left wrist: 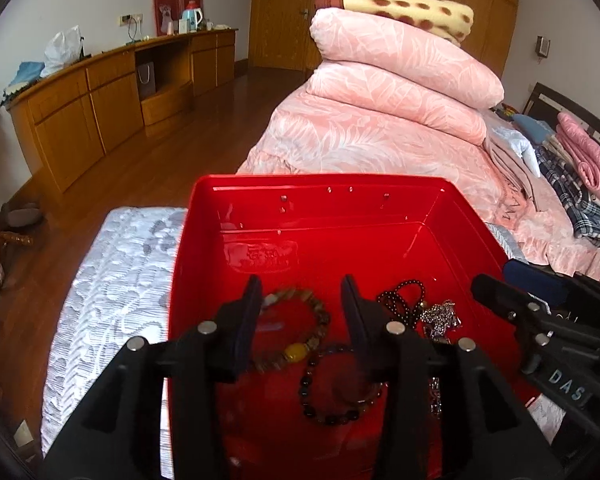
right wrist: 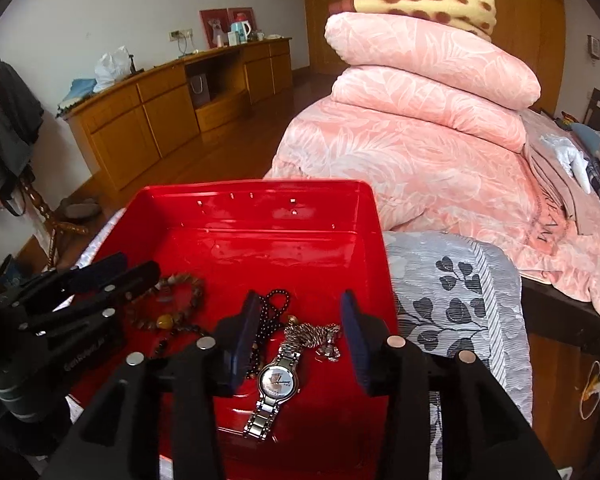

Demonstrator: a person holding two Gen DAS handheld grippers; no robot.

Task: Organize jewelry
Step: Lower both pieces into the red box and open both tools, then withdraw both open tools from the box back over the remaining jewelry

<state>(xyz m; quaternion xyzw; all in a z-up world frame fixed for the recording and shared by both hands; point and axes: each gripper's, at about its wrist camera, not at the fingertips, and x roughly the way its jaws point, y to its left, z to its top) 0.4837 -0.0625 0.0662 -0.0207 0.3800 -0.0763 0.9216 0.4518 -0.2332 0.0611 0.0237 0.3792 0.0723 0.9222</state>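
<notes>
Currently, both grippers hover over a shallow red plastic tray (left wrist: 204, 240) that rests on a surface covered with a grey-and-white leaf-patterned cloth (right wrist: 460, 292).

Left gripper (left wrist: 302, 320): the fingers are spread apart and hold nothing. Between and below them, on the tray floor, lie a brown wooden bead bracelet with one yellow bead (left wrist: 300, 344) and, nearer the camera, a dark glossy bead bracelet (left wrist: 328, 400); the two overlap beside the yellow bead. To the right of the right-hand finger lie a strand of small black beads (left wrist: 404, 300) and a tangled silver metal chain (left wrist: 440, 320), touching one another.

Right gripper (right wrist: 300, 336): the fingers are likewise spread apart and empty. Between them, on the tray floor, lies a silver metal wristwatch with a white round dial (right wrist: 276, 384), its link band running toward the near edge of the tray. The silver chain sits just beyond the watch, touching its upper band. The black bead strand runs along the inner side of the left-hand finger and is partly hidden by it.

All jewellery is grouped in the near half of the tray. Beyond the tray stands a bed carrying folded pink leaf-patterned quilts (left wrist: 400, 92). A wooden cabinet (left wrist: 100, 100) runs along the far wall.
</notes>
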